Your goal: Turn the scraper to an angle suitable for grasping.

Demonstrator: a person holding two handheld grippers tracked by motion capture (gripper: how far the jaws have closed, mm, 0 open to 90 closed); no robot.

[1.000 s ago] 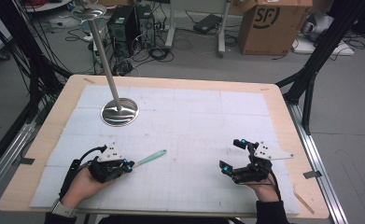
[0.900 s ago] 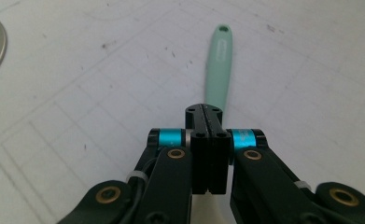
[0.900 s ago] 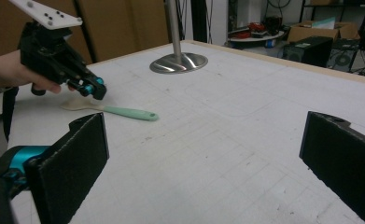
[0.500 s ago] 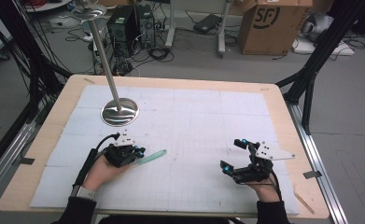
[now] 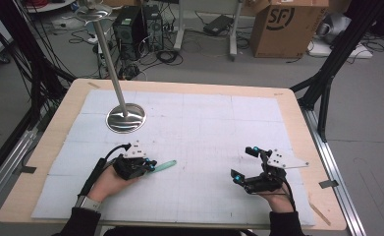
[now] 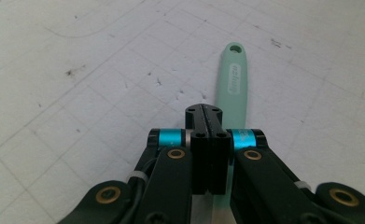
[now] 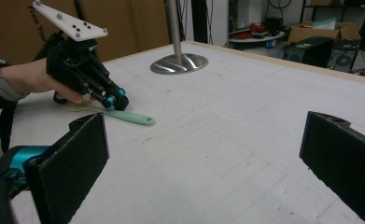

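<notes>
A utensil with a mint-green handle point(image 5: 165, 165) point(image 6: 231, 84) point(image 7: 131, 116) lies flat on the white mat. My left gripper point(image 5: 151, 167) point(image 6: 203, 112) point(image 7: 118, 101) is low over the handle's near end. Its jaws are pressed together with nothing between them, and the handle runs under and beside them to the right. The utensil's pale blade end point(image 7: 77, 108) lies under the left hand. My right gripper point(image 5: 243, 162) point(image 7: 203, 154) rests near the front right of the mat. It is open wide and empty, pointing toward the left gripper.
A metal stand with a round base point(image 5: 125, 118) point(image 7: 179, 63) and a tall pole rises at the mat's back left. The mat covers a wooden table point(image 5: 297, 105). Cables, computer cases and a cardboard box point(image 5: 283, 19) sit on the floor behind.
My left hand has slid right and a little forward across the mat, from beside the green utensil to over its near end. The utensil and my right gripper have stayed where they were.
</notes>
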